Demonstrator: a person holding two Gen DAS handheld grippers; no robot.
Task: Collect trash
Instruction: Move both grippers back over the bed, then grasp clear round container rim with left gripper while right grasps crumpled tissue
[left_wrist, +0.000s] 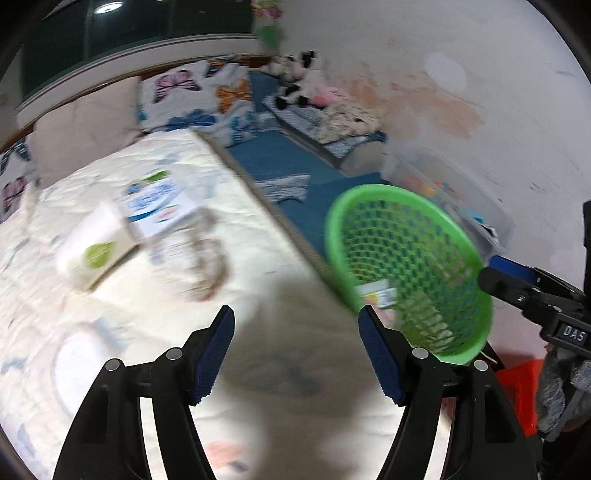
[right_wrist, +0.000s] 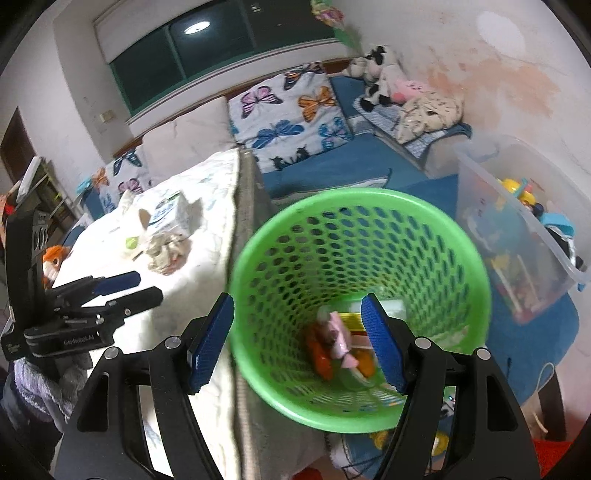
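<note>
Left tongs (left_wrist: 295, 354) gaping, nothing in them, hovering over the bed (left_wrist: 258, 229). Ahead & to their left: a carton (left_wrist: 147, 206) w/ crumpled paper (left_wrist: 195, 254) against it. Both look light; carton's thin card, prob. dents, so pinch across a narrow edge. The wad's soft, squash it mid-bulk. Right tongs (right_wrist: 297, 343) also spread, the green basket (right_wrist: 424, 221) rim between them but not gripped; wrappers (right_wrist: 340, 343) inside.
</note>
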